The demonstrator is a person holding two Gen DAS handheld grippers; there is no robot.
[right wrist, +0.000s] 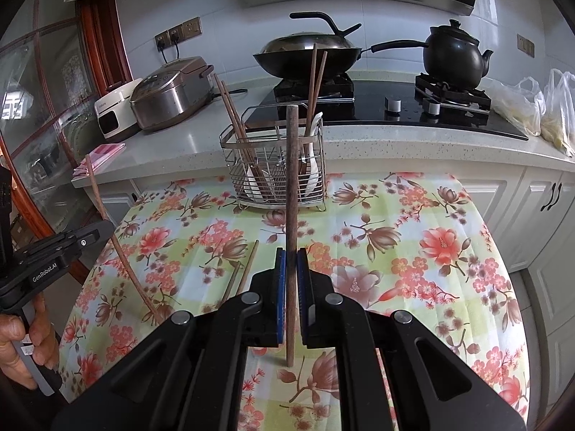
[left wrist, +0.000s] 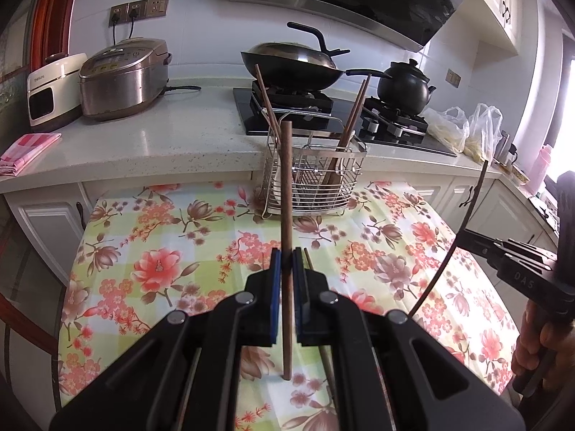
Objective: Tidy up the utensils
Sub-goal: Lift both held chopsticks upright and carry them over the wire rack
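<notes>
My left gripper [left wrist: 286, 262] is shut on a brown chopstick [left wrist: 286, 179], held upright with its lower tip on the floral tablecloth [left wrist: 161, 251]. Another chopstick [left wrist: 326, 357] lies on the cloth under its right finger. My right gripper [right wrist: 291, 262] is shut on a second upright chopstick [right wrist: 291, 165]. Each gripper also shows at the edge of the other's view: the right gripper [left wrist: 467, 235] and the left gripper [right wrist: 104, 228]. A wire basket [left wrist: 316, 183] [right wrist: 237, 165] stands at the table's far edge, holding several chopsticks and white spoons. Two loose chopsticks [right wrist: 248, 265] lie left of my right gripper.
Behind the table runs a white counter [left wrist: 161, 143] with a rice cooker [left wrist: 122, 75], a pink cloth [left wrist: 25, 151], a wok [left wrist: 291, 63] and black kettle [left wrist: 404, 82] on the stove, and plastic bags [left wrist: 463, 129]. A person's hands grip both handles.
</notes>
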